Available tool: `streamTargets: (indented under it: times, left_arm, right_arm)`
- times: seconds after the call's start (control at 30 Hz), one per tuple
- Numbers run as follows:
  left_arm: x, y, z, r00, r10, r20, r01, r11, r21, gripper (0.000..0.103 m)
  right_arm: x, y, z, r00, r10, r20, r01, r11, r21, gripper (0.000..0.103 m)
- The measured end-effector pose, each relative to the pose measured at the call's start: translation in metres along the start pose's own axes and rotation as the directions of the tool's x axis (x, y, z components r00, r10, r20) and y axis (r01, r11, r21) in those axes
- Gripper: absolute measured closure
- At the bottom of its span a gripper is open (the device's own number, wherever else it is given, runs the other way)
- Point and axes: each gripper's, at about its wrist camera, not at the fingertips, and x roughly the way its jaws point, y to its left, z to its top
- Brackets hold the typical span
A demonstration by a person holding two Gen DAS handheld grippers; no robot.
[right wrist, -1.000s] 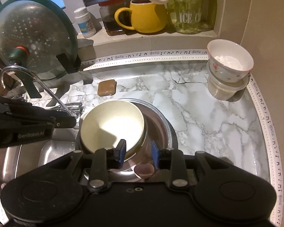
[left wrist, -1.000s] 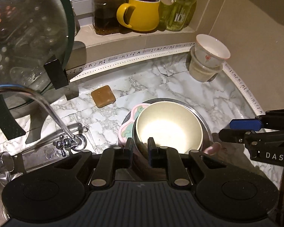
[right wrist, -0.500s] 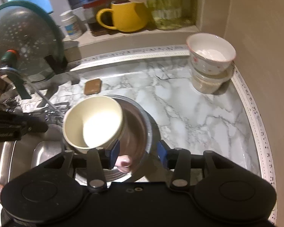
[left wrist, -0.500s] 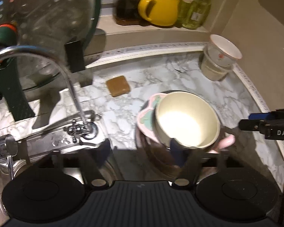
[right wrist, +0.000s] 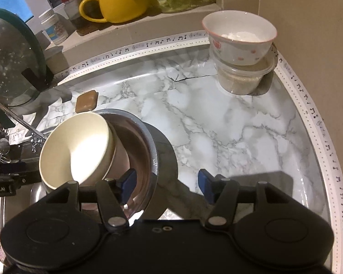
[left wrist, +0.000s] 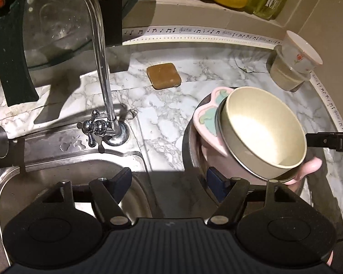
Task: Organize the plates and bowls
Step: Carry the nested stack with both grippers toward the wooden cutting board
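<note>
A cream bowl [left wrist: 263, 130] sits tilted inside a pink dish [left wrist: 208, 118], and both rest in a steel bowl [left wrist: 191, 150] on the marble counter. The stack also shows in the right wrist view: cream bowl [right wrist: 77, 150], steel bowl [right wrist: 144, 141]. My left gripper [left wrist: 169, 182] is open and empty, pulled back over the sink edge left of the stack. My right gripper [right wrist: 167, 183] is open and empty, just right of the steel bowl's rim.
A chrome faucet [left wrist: 103, 68] stands by the steel sink [left wrist: 57, 173]. A brown soap bar [left wrist: 163, 75] lies on the counter. A flowered bowl [right wrist: 239, 36] sits on a plastic tub [right wrist: 244, 77] at the back right. A glass lid [right wrist: 13, 64] leans at left; a yellow mug [right wrist: 119, 0] stands on the sill.
Both grippers have opened, let go of the bowl stack and pulled back. The left moved left toward the sink, the right moved right. The stack now rests tilted.
</note>
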Motion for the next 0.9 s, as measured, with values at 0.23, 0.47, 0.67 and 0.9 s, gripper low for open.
streamTargets:
  times: [0.23, 0.47, 0.67, 0.9]
  left_arm:
    - [0.015, -0.002, -0.003, 0.999, -0.034, -0.022, 0.034, 0.999, -0.032, 0.032]
    - [0.025, 0.001, 0.0, 0.995, -0.084, -0.043, 0.079, 0.991, -0.112, 0.056]
    - [0.026, -0.007, 0.006, 0.993, -0.107, -0.044, 0.102, 0.989, -0.104, 0.084]
    - [0.023, -0.025, 0.007, 0.996, -0.085, -0.04, 0.082, 0.994, -0.067, 0.091]
  right_arm:
    - [0.022, 0.001, 0.004, 0.999, 0.031, -0.023, -0.03, 0.999, 0.025, 0.054]
    - [0.035, 0.002, 0.006, 0.997, 0.067, -0.045, -0.066, 0.997, 0.035, 0.072]
    - [0.04, 0.0, 0.007, 0.994, 0.083, -0.066, -0.079, 0.995, 0.059, 0.093]
    - [0.036, 0.004, 0.003, 0.997, 0.058, -0.053, -0.056, 0.998, 0.041, 0.093]
